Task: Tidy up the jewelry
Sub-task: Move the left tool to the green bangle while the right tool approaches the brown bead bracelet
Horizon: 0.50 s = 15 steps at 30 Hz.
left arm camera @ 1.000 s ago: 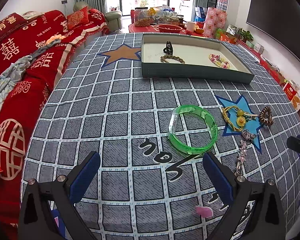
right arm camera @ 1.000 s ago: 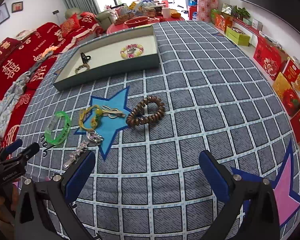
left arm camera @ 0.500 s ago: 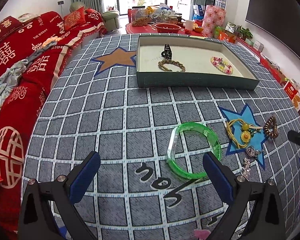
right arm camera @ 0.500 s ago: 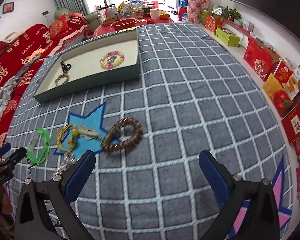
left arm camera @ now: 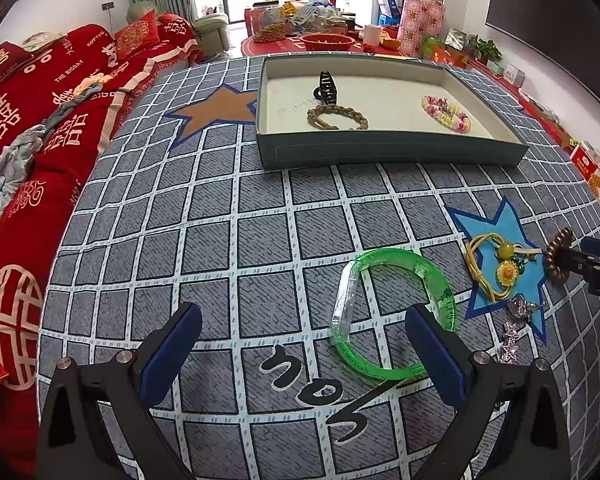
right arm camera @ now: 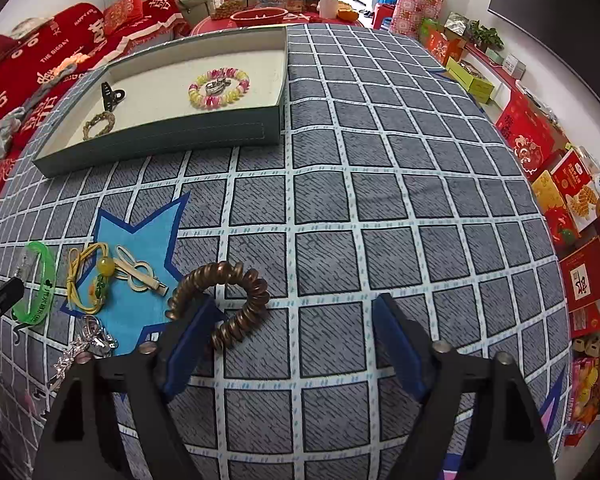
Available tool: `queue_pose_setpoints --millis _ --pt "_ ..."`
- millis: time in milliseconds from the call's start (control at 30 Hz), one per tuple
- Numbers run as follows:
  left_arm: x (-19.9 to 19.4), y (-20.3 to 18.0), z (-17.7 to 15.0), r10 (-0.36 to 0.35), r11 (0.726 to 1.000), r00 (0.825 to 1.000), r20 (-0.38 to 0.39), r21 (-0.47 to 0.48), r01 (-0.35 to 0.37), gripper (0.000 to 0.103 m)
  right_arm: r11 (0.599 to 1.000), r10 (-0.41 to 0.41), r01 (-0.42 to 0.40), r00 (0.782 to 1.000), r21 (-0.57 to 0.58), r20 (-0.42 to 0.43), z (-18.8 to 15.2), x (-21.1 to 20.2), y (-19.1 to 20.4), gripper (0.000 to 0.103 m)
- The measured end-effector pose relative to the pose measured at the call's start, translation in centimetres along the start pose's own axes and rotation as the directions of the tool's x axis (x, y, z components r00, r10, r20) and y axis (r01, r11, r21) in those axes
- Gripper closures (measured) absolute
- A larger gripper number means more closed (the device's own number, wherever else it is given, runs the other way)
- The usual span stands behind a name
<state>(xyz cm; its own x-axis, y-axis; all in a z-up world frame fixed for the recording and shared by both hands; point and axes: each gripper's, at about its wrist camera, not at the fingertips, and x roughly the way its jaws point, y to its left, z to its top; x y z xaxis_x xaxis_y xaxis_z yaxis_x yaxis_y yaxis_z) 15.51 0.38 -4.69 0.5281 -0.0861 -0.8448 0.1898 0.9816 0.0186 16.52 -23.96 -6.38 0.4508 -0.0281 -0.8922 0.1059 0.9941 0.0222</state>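
A green translucent bangle (left arm camera: pixel 420 265) lies on the checked cloth. My left gripper (left arm camera: pixel 304 356) is open just above it, its right finger over the bangle's near right edge. A brown spiral hair tie (right arm camera: pixel 252 282) lies by the blue star. My right gripper (right arm camera: pixel 296 344) hangs low over it, jaws closing. Its left finger covers the tie's near left part, and the right pad stands well clear. The teal tray (left arm camera: pixel 380 148) at the back holds a black claw clip (left arm camera: pixel 327 86), a braided bracelet (left arm camera: pixel 336 114) and a pink-and-yellow bead bracelet (right arm camera: pixel 219 87).
On the blue star lie a yellow cord with a sunflower charm (left arm camera: pixel 505 273), a cream clip (right arm camera: pixel 140 276) and silver star pins (right arm camera: pixel 88 338). A red sofa (left arm camera: pixel 28 128) borders the table's left. Boxes (right arm camera: pixel 572 200) line the floor on the right.
Both grippers have moved forward and lower. The green bangle now reaches between the left fingers. The right gripper has come over the brown hair tie and its jaws have narrowed.
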Motion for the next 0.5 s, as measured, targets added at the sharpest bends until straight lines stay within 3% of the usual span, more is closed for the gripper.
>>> queue_pose_setpoints --millis 333,433,500 --pt "0.8 -1.2 0.0 -0.013 0.999 1.0 -0.019 0.036 0.013 0.021 0.999 0.019 -0.018 1.0 -0.031 0.011 0.4 0.0 1.3 0.047" --pt "0.7 -1.5 0.1 -0.036 0.998 0.999 -0.02 0.043 0.037 0.033 0.999 0.026 -0.025 1.0 -0.045 0.017 0.4 -0.1 1.7 0.056" --pt "0.5 -1.7 0.1 -0.054 0.997 0.998 -0.019 0.046 0.055 0.052 0.998 0.034 -0.033 0.999 -0.056 0.022 0.4 -0.2 2.1 0.071"
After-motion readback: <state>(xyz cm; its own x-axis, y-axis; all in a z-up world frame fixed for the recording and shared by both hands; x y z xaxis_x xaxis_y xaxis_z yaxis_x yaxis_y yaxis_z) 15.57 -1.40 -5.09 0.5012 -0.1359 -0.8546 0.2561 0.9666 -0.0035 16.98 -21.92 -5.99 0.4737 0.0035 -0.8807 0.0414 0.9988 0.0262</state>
